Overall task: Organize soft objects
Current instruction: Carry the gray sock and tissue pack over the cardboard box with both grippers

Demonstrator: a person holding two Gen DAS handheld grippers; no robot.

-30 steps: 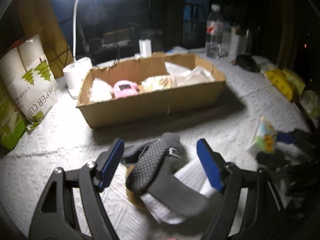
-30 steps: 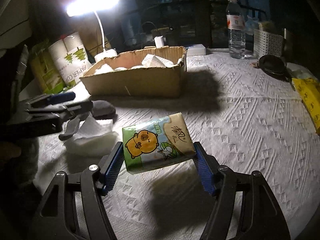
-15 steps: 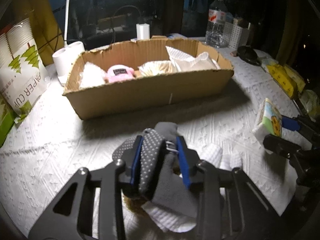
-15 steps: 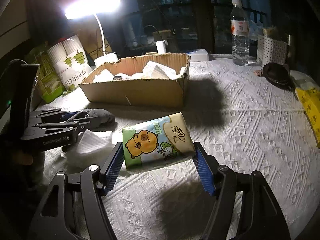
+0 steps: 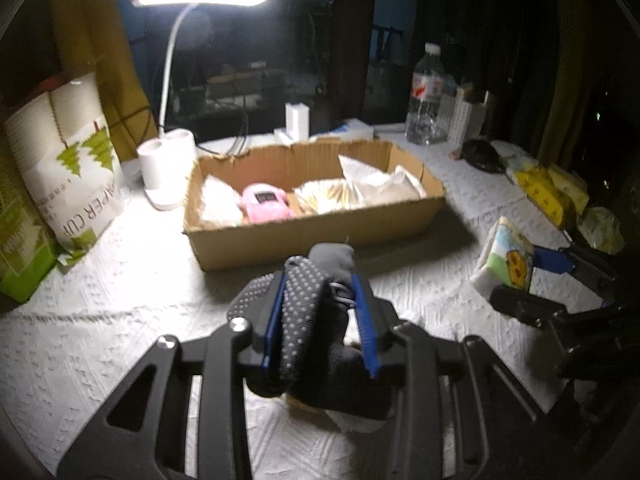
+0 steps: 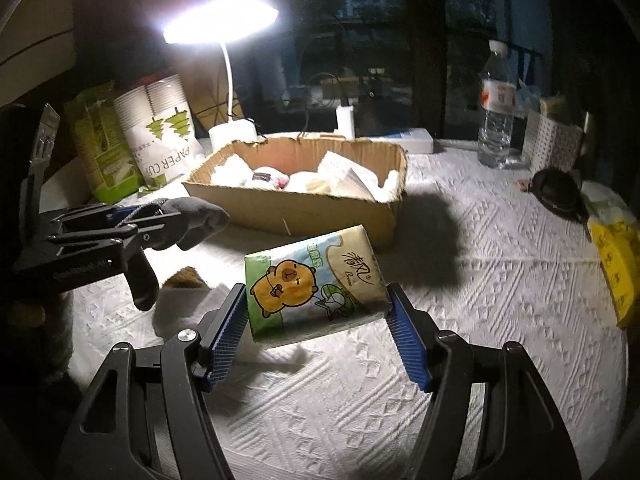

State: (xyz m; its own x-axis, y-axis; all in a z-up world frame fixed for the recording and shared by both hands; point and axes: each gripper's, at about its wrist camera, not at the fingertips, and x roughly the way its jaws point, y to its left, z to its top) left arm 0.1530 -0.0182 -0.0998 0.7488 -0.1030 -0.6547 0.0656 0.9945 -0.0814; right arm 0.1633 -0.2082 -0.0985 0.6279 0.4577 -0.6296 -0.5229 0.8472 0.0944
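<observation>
My left gripper (image 5: 318,312) is shut on a grey dotted sock (image 5: 310,308) and holds it lifted above the table; it also shows in the right wrist view (image 6: 196,214). My right gripper (image 6: 316,320) is shut on a tissue pack (image 6: 314,284) printed with a cartoon animal, held above the table; the pack also shows in the left wrist view (image 5: 506,258). A cardboard box (image 5: 316,230) ahead holds a pink plush (image 5: 266,204), white soft items and tissue. White cloths (image 6: 188,312) and a brown item (image 6: 186,278) lie below the sock.
A desk lamp (image 5: 166,120) stands behind the box's left end, beside a paper-cup bag (image 5: 68,164). A water bottle (image 5: 428,96), a white basket (image 6: 554,140), a black item (image 6: 558,190) and yellow packs (image 6: 616,264) sit at the right.
My left gripper closed on the grey sock and lifted it off the white cloths. My right gripper kept hold of the tissue pack and rose slightly.
</observation>
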